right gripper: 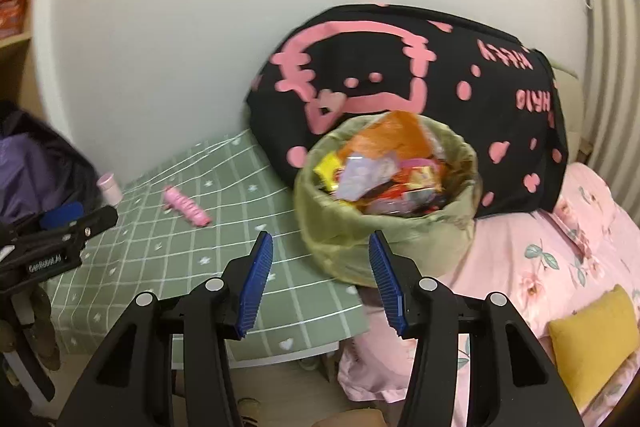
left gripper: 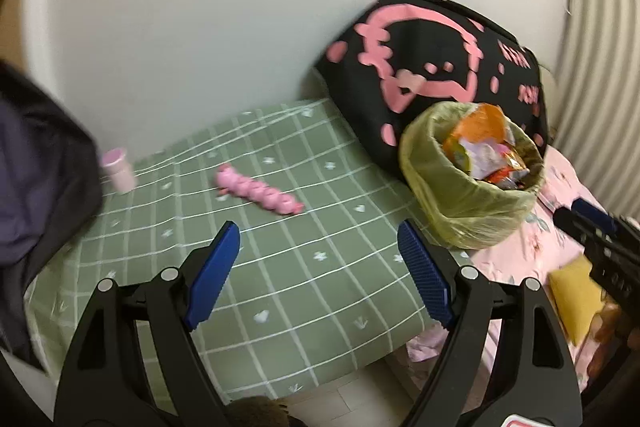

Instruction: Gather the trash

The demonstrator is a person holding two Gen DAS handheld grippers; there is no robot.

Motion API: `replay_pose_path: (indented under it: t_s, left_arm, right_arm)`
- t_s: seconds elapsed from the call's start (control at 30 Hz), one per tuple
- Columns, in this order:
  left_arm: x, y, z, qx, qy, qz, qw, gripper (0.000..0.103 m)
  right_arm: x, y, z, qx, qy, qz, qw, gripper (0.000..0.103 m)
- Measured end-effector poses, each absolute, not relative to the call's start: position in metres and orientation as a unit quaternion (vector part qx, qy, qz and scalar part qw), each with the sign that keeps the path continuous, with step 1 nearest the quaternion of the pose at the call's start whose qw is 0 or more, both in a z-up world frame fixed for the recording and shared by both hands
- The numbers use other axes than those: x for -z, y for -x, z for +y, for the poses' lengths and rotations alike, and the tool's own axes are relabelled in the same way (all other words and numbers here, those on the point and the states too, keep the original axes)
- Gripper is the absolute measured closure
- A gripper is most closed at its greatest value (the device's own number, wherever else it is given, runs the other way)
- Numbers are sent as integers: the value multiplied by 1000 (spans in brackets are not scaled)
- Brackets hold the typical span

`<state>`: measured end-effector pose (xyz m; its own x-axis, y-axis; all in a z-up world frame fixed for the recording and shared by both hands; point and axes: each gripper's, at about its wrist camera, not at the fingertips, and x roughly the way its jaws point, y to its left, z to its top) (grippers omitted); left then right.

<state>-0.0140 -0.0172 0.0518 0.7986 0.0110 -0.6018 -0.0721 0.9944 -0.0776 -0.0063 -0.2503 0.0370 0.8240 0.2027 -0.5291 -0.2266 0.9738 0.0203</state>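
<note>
Left gripper (left gripper: 320, 251) and right gripper (right gripper: 320, 259) both spread apart and holding nothing, over the green checked desk (left gripper: 280, 259), round bin lined with a yellow-green bag and full of wrappers (right gripper: 384, 203) at the desk's right edge against the pink floral bed (right gripper: 560, 259), pink segmented toy (left gripper: 256, 193) lying on open cloth mid-desk

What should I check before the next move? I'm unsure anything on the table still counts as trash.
1. Left gripper empty and open: ok, nothing between the blue pads.
2. Right gripper empty and open: ok.
3. Trash bin upright with its green liner over the rim: ok, at the table's right end against the black pillow.
4. Room left in the bin: not ok, wrappers are heaped to the rim.
5. Pink segmented item on the green tablecloth is trash: cannot tell, too blurred.
6. Pink cup by the wall is trash: cannot tell.
</note>
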Motion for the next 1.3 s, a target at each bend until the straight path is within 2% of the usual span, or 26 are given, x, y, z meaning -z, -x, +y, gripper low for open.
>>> replay_pose_path:
  t_s: [0.37, 0.8, 1.3]
  left_arm:
    - [-63, 41, -8, -55, 52, 289, 954, 26]
    - [-54, 39, -25, -7, 47, 306, 951, 26]
    - [-61, 44, -35, 19, 38, 283, 958, 26]
  right_arm:
    - [-32, 24, -235, -119, 20, 266, 956, 56]
    - [-30, 29, -243, -91, 18, 262, 961, 56]
    - [-28, 34, -248, -76, 14, 261, 962, 56]
